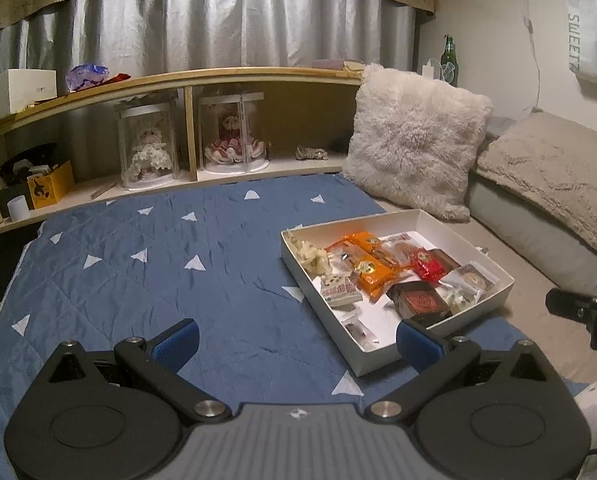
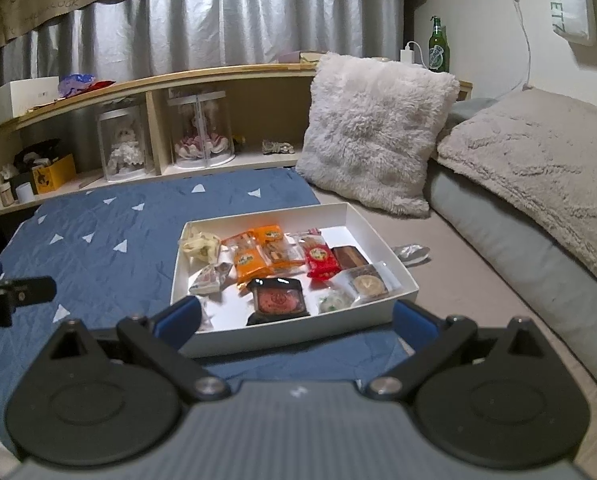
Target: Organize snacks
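Note:
A white open box sits on the bed at the edge of a blue quilt. It holds several wrapped snacks: orange packets, a red packet, a dark square cake and pale wrapped sweets. My left gripper is open and empty, just left of the box's near corner. My right gripper is open and empty in front of the box's near wall. A crumpled silver wrapper lies right of the box.
A fluffy cushion leans behind the box. A folded blanket on a grey mattress runs along the right. A wooden shelf with doll cases, boxes and a green bottle lines the back.

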